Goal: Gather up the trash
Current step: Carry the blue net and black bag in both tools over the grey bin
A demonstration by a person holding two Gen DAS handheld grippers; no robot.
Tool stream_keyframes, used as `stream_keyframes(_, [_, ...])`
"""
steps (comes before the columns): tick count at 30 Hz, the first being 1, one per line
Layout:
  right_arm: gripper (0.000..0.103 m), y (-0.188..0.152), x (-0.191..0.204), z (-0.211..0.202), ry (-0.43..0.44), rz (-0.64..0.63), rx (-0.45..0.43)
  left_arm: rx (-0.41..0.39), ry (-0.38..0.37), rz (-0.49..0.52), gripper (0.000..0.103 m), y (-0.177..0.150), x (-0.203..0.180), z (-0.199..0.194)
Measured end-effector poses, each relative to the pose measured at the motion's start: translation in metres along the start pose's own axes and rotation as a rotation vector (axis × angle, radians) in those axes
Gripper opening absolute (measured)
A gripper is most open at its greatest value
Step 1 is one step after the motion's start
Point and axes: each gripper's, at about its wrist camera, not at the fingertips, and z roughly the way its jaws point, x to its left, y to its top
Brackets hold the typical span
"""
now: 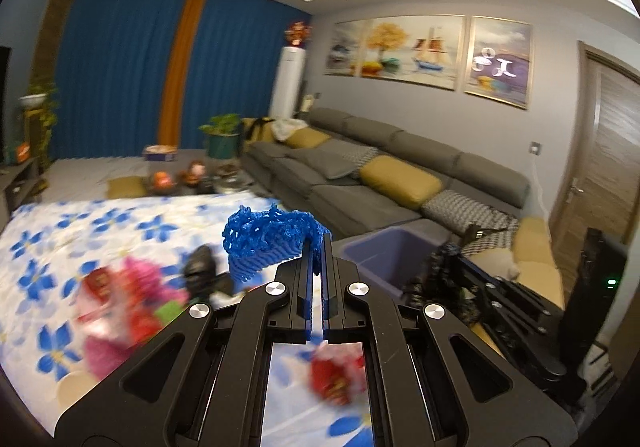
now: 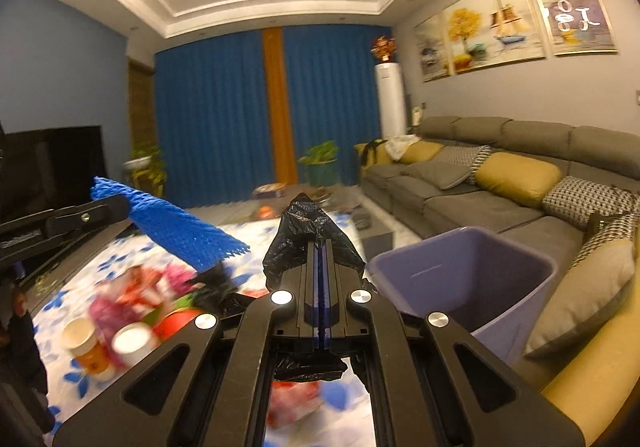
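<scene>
My left gripper (image 1: 318, 243) is shut on a blue foam net sleeve (image 1: 268, 239) and holds it above the flowered tablecloth (image 1: 60, 243); the sleeve also shows in the right wrist view (image 2: 180, 231). My right gripper (image 2: 322, 247) is shut on a crumpled black plastic bag (image 2: 308, 227), held above the table just left of a purple trash bin (image 2: 480, 279). The bin also shows in the left wrist view (image 1: 384, 259), to the right of the left gripper. A blurred pile of red, pink and green wrappers (image 1: 124, 303) lies on the cloth below.
Two paper cups (image 2: 104, 343) stand on the cloth at the left of the right wrist view. A grey sofa (image 2: 500, 187) with yellow cushions runs along the right. A TV (image 2: 48, 167) stands at the left. Blue curtains (image 2: 224, 119) hang behind.
</scene>
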Motion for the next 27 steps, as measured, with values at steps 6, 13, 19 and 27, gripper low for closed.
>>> stream_keyframes(6, [0.003,0.015,-0.047,0.022,-0.106,0.038,-0.021,0.03,-0.095,0.038,0.002,0.009,-0.045,0.059])
stream_keyframes(13, [0.003,0.026,-0.093,0.041,-0.195,0.055,-0.048,0.067,-0.178,0.124,0.002,0.003,-0.099,0.133])
stream_keyframes(19, [0.003,0.016,-0.122,0.061,-0.221,0.085,-0.012,0.128,-0.223,0.157,0.002,-0.009,-0.121,0.185])
stream_keyframes(27, [0.003,0.008,-0.138,0.078,-0.226,0.103,0.027,0.201,-0.25,0.145,0.002,-0.018,-0.124,0.219])
